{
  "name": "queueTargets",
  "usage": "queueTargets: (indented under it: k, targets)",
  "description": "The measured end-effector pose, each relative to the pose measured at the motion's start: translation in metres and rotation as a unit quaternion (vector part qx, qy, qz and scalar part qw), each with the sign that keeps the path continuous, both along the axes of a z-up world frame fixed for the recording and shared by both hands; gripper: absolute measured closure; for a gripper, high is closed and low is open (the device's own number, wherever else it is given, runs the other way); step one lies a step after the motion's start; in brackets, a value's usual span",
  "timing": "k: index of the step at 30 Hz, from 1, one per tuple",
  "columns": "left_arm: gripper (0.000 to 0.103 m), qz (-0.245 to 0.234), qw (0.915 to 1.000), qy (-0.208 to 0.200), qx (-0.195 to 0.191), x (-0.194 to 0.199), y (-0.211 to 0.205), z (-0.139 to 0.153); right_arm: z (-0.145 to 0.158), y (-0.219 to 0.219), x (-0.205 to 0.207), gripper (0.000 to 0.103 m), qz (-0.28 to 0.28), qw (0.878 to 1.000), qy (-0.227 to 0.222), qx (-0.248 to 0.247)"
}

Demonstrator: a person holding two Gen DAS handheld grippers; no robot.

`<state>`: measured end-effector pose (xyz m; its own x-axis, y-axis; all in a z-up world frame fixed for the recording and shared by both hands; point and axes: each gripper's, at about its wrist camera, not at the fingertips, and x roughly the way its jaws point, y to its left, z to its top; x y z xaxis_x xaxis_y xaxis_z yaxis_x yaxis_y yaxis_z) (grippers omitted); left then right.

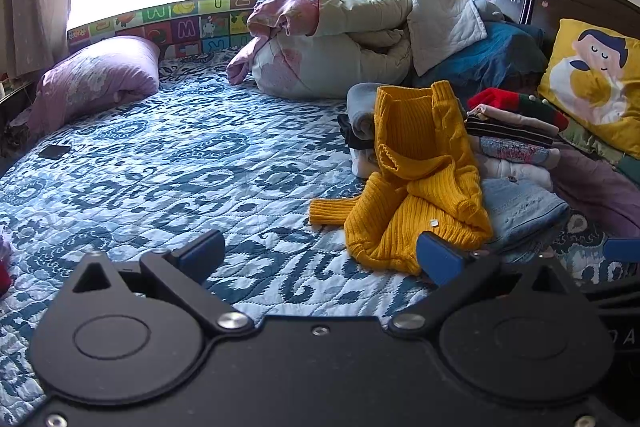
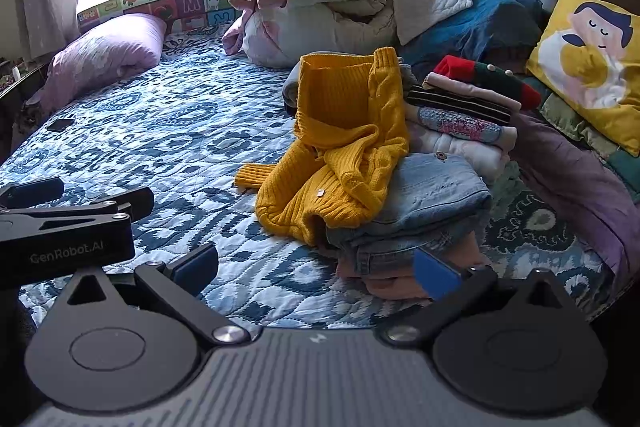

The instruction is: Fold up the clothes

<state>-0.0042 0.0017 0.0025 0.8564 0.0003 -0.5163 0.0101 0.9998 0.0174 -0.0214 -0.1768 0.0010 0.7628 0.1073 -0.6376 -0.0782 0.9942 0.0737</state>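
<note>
while both grippers hang over the bed (image 1: 160,163) with fingers spread wide and holding nothing, the yellow sweater (image 1: 416,179) lies crumpled, draped against the stacks of folded clothes (image 2: 460,123) and the folded jeans (image 2: 436,187). the left gripper (image 1: 320,255) sits nearest its hem; the right gripper (image 2: 316,267) faces the jeans. i judge the next step is best done by pinching hem and shoulder separately, lifting clear of the stacks, then spreading it flat on open quilt. one sleeve (image 2: 250,179) shows; the other is buried in folds, and the stack beneath the sweater is mostly hidden.
</note>
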Motion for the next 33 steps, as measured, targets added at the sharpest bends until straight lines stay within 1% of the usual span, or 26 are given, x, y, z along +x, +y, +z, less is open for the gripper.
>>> queueTargets:
  k: [26, 30, 33]
  targets:
    - [0.000, 0.000, 1.0000, 0.007, 0.003, 0.002, -0.002, -0.003, -0.006, -0.001, 0.000, 0.000, -0.001, 1.000, 0.004, 0.004]
    - [0.000, -0.001, 1.0000, 0.006, 0.003, 0.003, -0.003, -0.006, -0.011, -0.004, 0.002, 0.000, 0.004, 1.000, 0.003, 0.011]
    - [0.000, -0.006, 1.0000, 0.004, 0.002, 0.008, -0.002, -0.006, -0.013, -0.009, 0.005, 0.000, 0.006, 1.000, -0.009, 0.027]
